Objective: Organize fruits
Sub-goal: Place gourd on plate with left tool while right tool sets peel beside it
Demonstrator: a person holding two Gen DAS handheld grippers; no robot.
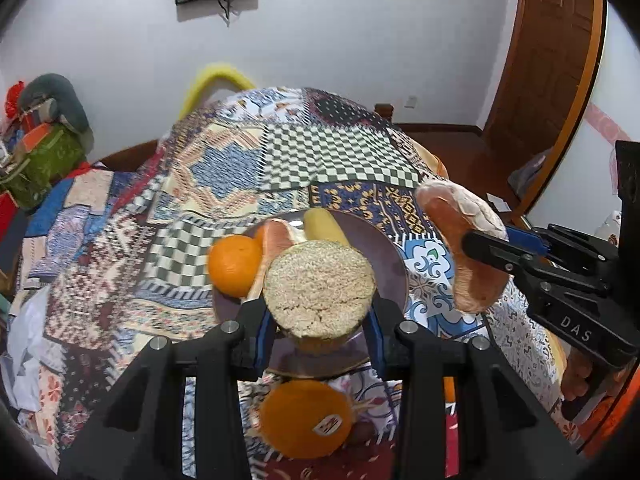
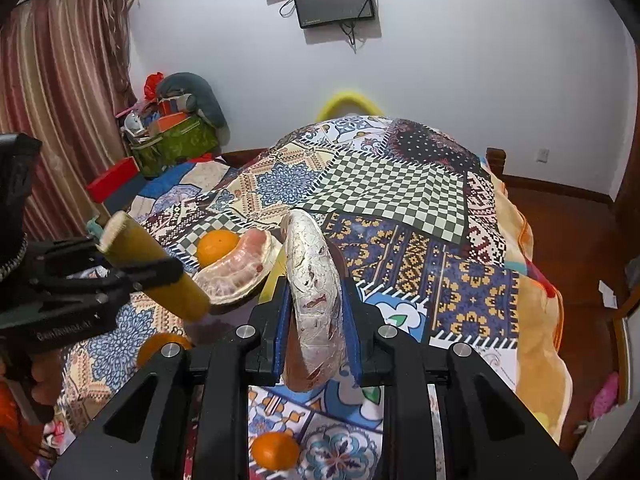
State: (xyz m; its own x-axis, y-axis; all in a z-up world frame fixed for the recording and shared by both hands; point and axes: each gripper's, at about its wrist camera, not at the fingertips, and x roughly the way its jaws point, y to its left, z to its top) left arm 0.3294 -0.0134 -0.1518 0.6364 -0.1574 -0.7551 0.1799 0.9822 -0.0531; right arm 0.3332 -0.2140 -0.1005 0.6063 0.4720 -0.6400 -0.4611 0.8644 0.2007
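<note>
Patchwork-quilted bed (image 1: 240, 168). Left hand-held gripper (image 1: 320, 320) clamps a yellow-green sugarcane stick (image 1: 320, 284); right hand-held gripper (image 2: 316, 320) pinches a pink pomelo wedge (image 2: 316, 280). Right gripper body reads "DAS".

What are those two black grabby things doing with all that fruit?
A person is sorting fruit onto a dark plate on a patterned cloth. The left gripper is clamped on a yellowish cut stalk piece above the plate. The right gripper pinches a pink pomelo wedge in the air. An orange, another pomelo wedge and a yellow piece already sit on the plate.
</note>
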